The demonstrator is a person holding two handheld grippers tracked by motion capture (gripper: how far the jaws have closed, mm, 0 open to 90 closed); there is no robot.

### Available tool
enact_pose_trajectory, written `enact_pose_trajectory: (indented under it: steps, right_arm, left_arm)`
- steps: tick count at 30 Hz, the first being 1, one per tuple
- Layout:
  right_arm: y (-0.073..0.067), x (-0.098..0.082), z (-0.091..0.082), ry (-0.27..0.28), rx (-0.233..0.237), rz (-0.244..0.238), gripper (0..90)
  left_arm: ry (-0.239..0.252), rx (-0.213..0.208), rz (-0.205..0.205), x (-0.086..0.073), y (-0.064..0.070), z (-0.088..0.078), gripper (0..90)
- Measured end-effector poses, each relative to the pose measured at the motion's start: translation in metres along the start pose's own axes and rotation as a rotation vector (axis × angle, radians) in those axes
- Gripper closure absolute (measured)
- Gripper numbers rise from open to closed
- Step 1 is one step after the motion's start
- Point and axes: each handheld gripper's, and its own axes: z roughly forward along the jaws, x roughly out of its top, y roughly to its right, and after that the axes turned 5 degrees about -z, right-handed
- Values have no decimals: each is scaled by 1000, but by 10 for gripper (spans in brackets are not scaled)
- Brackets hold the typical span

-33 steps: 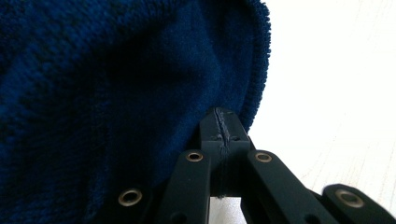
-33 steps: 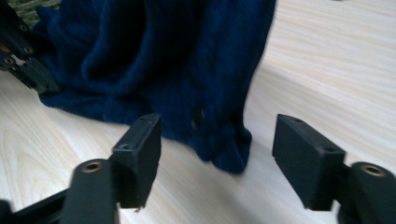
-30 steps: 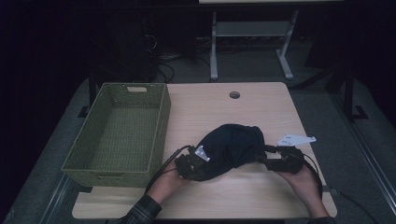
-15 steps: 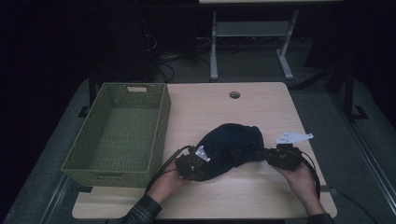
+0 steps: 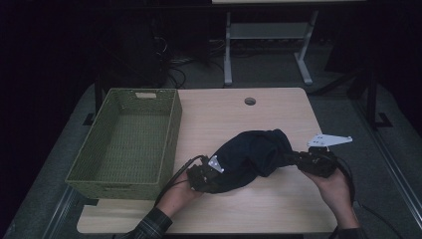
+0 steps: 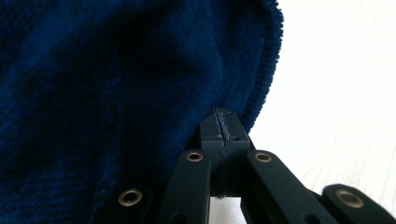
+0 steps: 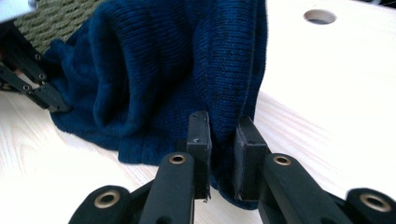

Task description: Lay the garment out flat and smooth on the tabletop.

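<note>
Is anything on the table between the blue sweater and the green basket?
No. Bare table lies between the blue sweater and the green basket. Both grippers, left and right, grip the sweater.

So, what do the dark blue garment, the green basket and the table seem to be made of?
The dark blue garment looks like a soft knit, perhaps wool or acrylic: fine ribs and a fuzzy surface show. The green basket seems woven from fibre or paper cord, matte; the exact material is unclear. The table looks like pale wood or laminate with a faint grain.
</note>
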Motion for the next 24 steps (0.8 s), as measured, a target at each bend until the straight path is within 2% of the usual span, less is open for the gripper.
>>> enact_pose_trajectory:
  steps: [8,13,24]
  right_arm:
    - [14,12,-19,19,-59,15,794]
    - [28,21,-25,-2,-89,30,795]
    - [54,40,-20,-40,-118,56,797]
  left_arm:
    - [-1,-8,-3,0,0,0,900]
    - [-2,-8,2,0,0,0,900]
    - [-9,-9,8,1,0,0,900]
